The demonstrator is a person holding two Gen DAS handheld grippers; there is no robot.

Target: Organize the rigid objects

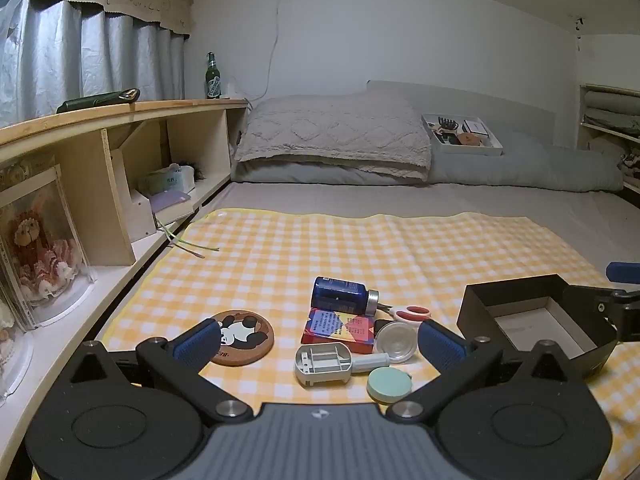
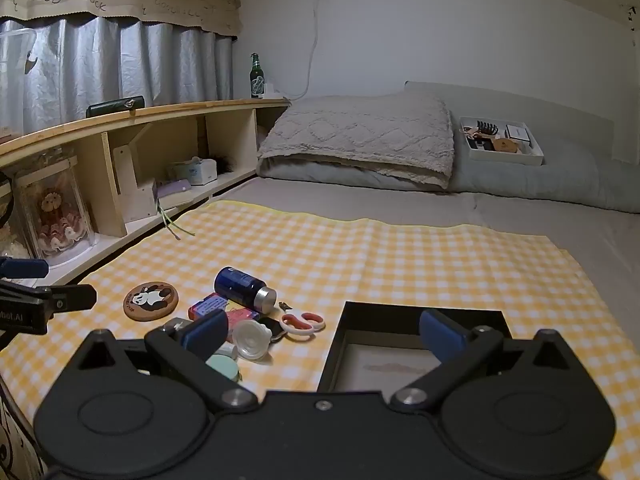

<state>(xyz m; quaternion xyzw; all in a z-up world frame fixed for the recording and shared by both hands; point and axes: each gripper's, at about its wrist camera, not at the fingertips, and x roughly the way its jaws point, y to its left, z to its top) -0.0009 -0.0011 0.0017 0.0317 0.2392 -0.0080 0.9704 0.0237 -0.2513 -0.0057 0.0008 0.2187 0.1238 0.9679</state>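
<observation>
Both tongs hang spread wide with nothing between them. The left tongs hover over a tight cluster on the yellow checked cloth: blue bottle at 12 o'clock, panda coaster at 9, mint round case at 5, scissors at 2. The right tongs sit over the near-left rim of the black box, which stands at 3 o'clock from the cluster, apart from it. The cloth beyond lies bare to its far edge; the wooden shelf borders the left side.
</observation>
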